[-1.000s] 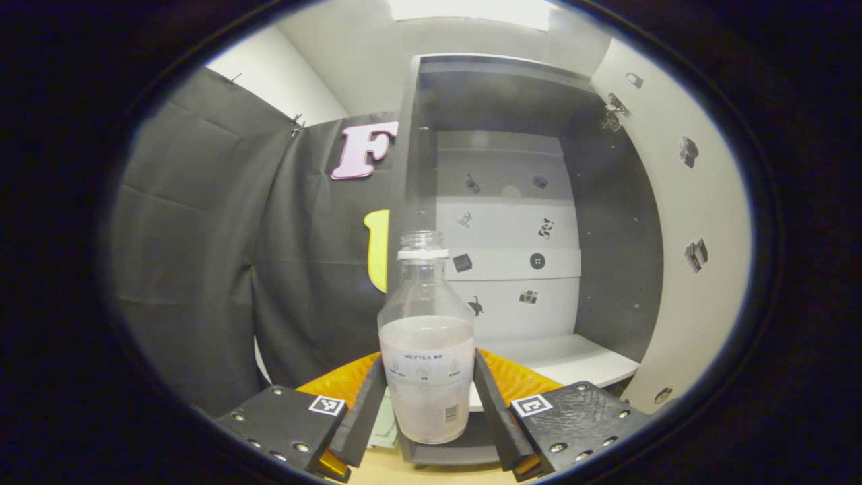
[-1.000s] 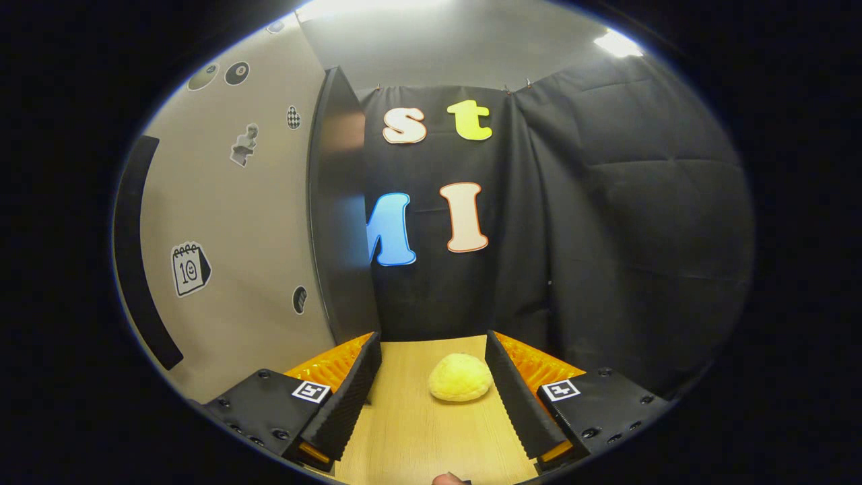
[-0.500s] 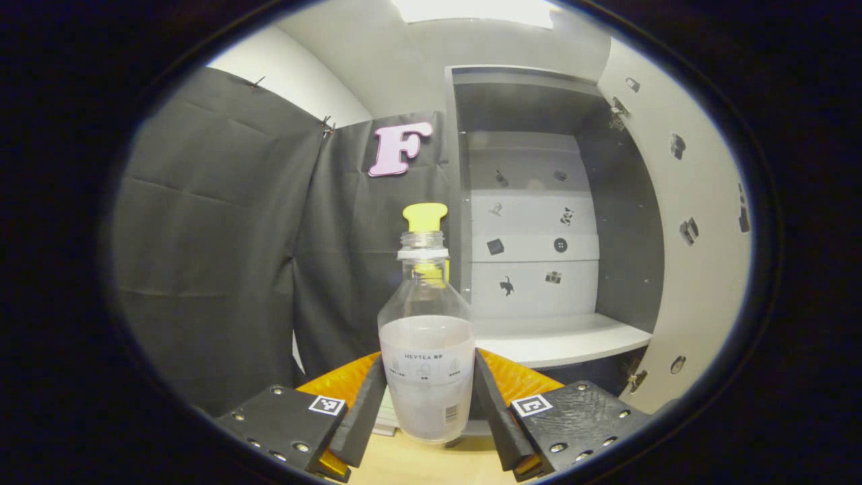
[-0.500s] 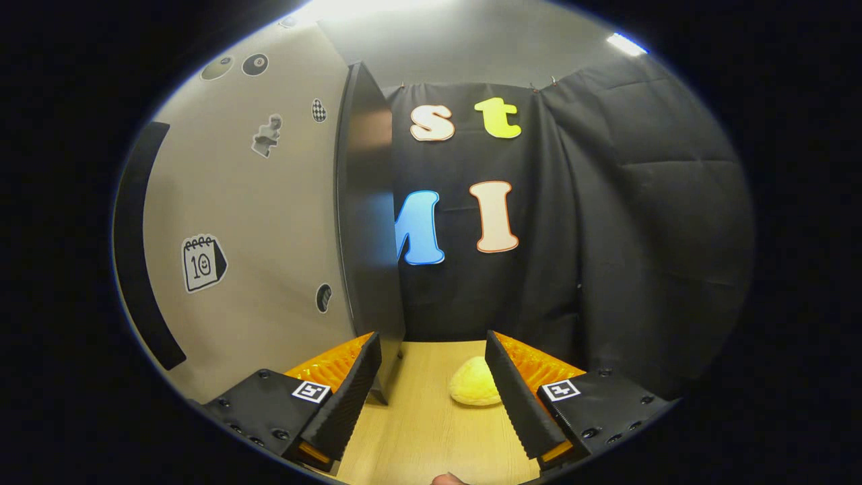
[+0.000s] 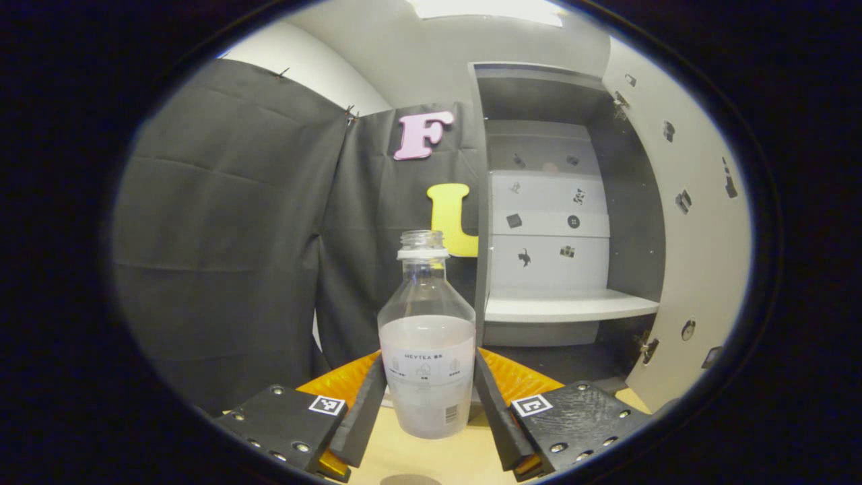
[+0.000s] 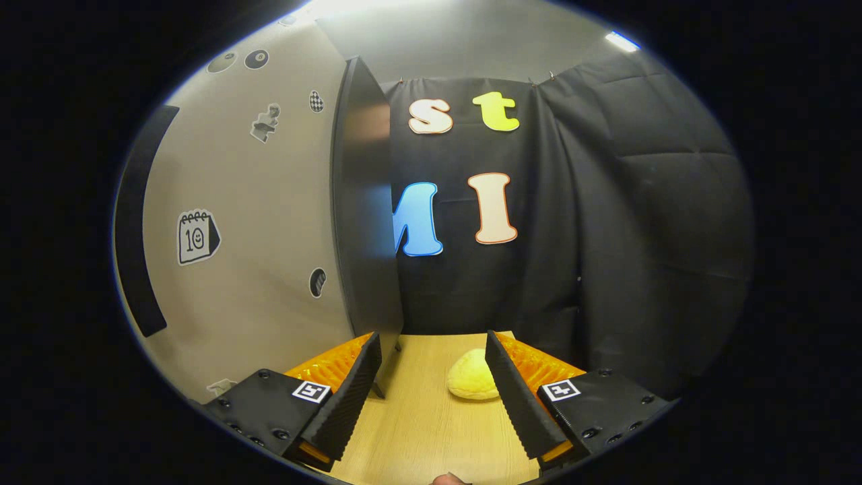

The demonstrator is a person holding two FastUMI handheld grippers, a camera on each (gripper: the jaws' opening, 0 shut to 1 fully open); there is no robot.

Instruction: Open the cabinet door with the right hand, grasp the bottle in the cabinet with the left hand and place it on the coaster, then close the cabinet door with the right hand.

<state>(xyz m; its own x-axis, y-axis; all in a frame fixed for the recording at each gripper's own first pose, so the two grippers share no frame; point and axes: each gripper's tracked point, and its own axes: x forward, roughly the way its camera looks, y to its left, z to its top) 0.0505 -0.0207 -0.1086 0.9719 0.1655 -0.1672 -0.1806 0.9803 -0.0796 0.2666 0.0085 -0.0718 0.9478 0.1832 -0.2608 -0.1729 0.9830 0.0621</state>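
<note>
A clear bottle (image 5: 426, 350), half full of pale liquid and without a cap, stands upright between the fingers of my left gripper (image 5: 427, 397), which is shut on its lower body just above the wooden table (image 5: 431, 458). Behind it to the right, the cabinet (image 5: 559, 222) is open, its white shelf (image 5: 569, 306) bare and its door (image 5: 687, 222) swung out at the right. In the right gripper view, my right gripper (image 6: 431, 377) is open over the table (image 6: 431, 424), next to the door's outer face (image 6: 249, 222) and its dark edge (image 6: 363, 215).
A yellow round soft object (image 6: 473, 382) lies on the table just beyond the right finger in the right gripper view. A dark long handle (image 6: 135, 222) runs along the door's left side. Black cloth walls close the booth behind and to the sides.
My left gripper has drawn back and swung left with the bottle, so the cabinet now sits farther off and to the right. The right gripper has shifted slightly beside the door.
</note>
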